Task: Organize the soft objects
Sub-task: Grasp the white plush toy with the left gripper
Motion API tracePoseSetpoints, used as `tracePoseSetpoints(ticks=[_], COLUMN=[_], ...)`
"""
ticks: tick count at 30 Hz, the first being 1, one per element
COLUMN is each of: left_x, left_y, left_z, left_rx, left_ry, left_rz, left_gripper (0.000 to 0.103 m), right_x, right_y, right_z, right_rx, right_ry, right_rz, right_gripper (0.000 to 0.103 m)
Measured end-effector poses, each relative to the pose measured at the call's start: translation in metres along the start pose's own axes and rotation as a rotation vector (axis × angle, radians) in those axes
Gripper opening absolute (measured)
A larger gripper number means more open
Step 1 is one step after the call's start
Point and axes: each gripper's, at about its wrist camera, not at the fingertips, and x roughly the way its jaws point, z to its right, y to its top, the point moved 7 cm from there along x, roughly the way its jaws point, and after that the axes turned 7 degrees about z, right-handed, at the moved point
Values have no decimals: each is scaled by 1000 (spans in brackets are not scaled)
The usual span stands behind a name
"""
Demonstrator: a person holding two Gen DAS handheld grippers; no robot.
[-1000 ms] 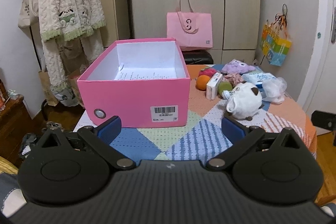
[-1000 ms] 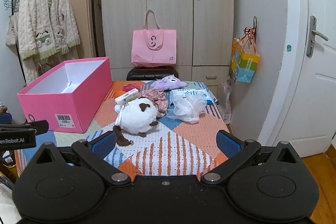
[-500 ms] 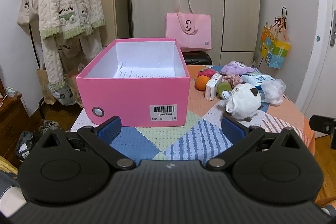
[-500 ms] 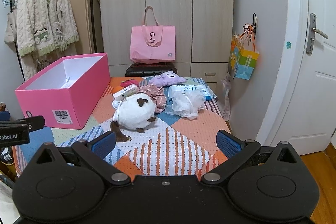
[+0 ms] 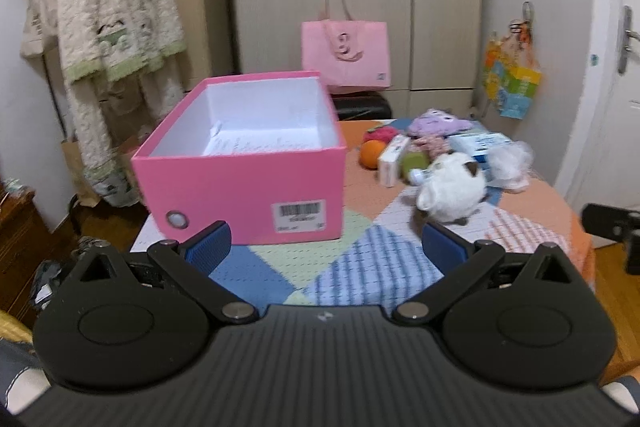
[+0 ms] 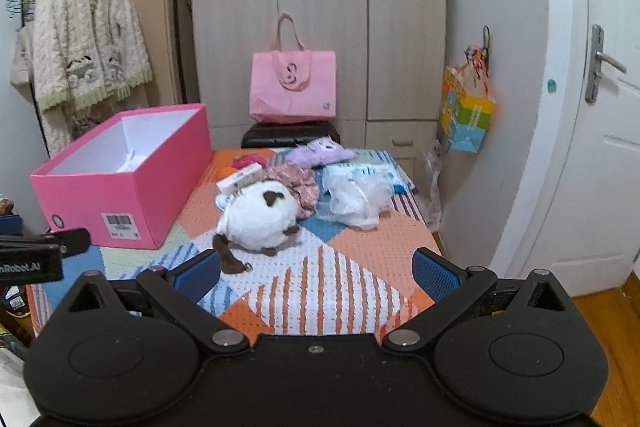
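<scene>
Lying mid-table beside the pink box (image 6: 120,187), the white plush (image 6: 258,221) looks light and squashy, best pinched across its round body by either empty, wide-open gripper, left (image 5: 326,247) or right (image 6: 316,269).

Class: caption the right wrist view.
Open right gripper faces a white plush toy beside an empty pink box.

Green object (image 5: 414,163) behind white plush (image 5: 454,187) half hidden; box label (image 5: 300,215) print unreadable.
</scene>
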Motion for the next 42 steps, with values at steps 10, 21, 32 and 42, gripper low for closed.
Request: tracePoseSetpoints(ticks=[10,21,32,42], left_x=[10,66,126,177], left_y=[28,29,19,2], left_z=[32,73,102,107], left_rx=[26,109,150,128], left_ry=[-128,-354,-481,-453], left_rz=[61,9,-84,-182], left_gripper=[103,100,96,80], right_x=[12,80,147,186], right_y=[13,-8,-34,-45], right_z=[-8,-5,-20,-19], right_rx=[-62,-121,-33,4], right_ry=[46,216,386,414], right_rz=[27,55,-18,-30], right_gripper=[103,103,96,91])
